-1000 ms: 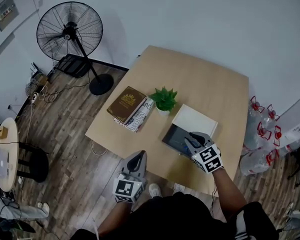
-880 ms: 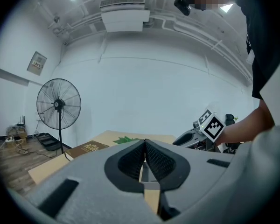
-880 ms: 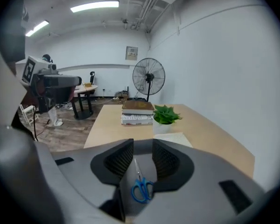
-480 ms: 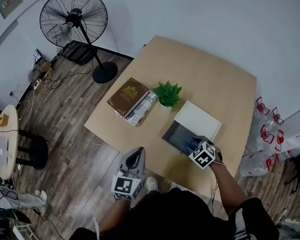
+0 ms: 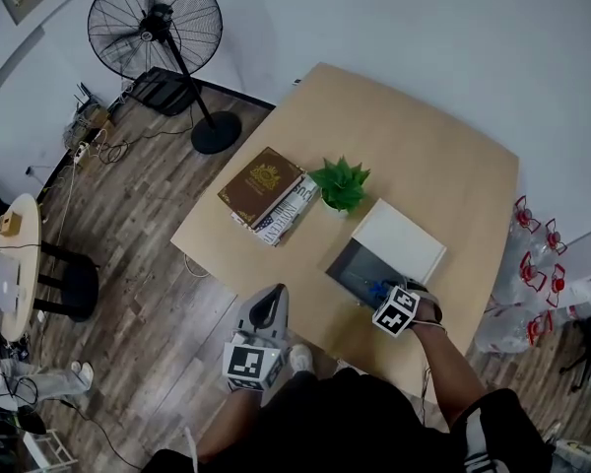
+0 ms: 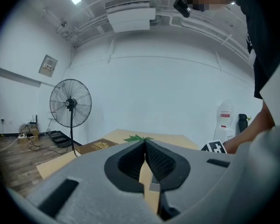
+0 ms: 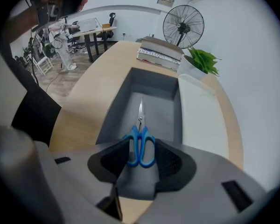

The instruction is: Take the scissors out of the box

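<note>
Blue-handled scissors (image 7: pixel 140 143) lie on the floor of the open grey box (image 7: pixel 158 104), blades pointing at its far wall. My right gripper (image 7: pixel 141 146) points steeply down into the box (image 5: pixel 353 267). Its jaws are opening, with the scissors' handles between the pads, which do not clamp them. In the head view a bit of blue from the scissors (image 5: pixel 376 289) shows by the right gripper (image 5: pixel 382 295). My left gripper (image 5: pixel 274 296) hangs off the table's near edge with its jaws shut and empty; in its own view the left gripper (image 6: pixel 144 143) shows the tips meeting.
The box's white lid (image 5: pixel 399 241) lies beside it on the far side. A small potted plant (image 5: pixel 342 183) and stacked books (image 5: pixel 268 193) stand further left on the wooden table (image 5: pixel 424 156). A floor fan (image 5: pixel 158 28) stands beyond the table's left corner.
My right gripper has dropped into the box, tipped nose-down and widened its jaws around the scissors' handles. The left gripper has barely moved.
</note>
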{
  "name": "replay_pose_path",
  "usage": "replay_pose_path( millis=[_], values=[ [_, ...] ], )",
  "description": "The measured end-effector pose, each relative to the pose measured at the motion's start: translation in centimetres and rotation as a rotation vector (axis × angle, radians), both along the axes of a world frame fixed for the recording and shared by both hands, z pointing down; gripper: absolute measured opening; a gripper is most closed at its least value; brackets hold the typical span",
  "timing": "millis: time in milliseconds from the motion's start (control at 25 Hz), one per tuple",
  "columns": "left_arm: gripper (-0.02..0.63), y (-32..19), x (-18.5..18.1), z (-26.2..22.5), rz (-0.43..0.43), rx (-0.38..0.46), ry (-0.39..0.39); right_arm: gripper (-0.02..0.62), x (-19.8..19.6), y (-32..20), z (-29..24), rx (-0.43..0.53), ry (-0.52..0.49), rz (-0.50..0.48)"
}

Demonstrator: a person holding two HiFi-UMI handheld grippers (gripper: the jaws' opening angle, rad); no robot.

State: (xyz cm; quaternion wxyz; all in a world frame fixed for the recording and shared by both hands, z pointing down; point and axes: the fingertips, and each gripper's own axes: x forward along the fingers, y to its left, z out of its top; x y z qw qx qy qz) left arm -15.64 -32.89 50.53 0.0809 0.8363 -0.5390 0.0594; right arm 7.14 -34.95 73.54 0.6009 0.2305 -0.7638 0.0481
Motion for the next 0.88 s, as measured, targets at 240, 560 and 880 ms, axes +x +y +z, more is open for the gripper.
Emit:
replay_pose_path(
  millis=[240,560,880],
  values=[
    [0.005,-0.1,-0.7,0.1,-0.02,-0.006,-0.008,0.16,0.4,0.3,1.9,-0.068,0.078,-0.007],
    [0.005,-0.2,-1.6,0.6,-0.026,-0.024,-0.008,0.126,0.0,0.5,3.3,-0.16,0.151,-0.022],
    [0.005,-0.4,-1.6,0.4,-0.017,-0.013,-0.008,0.086,0.0,0.9,3.5,-0.226,0.132,0.021]
  ],
)
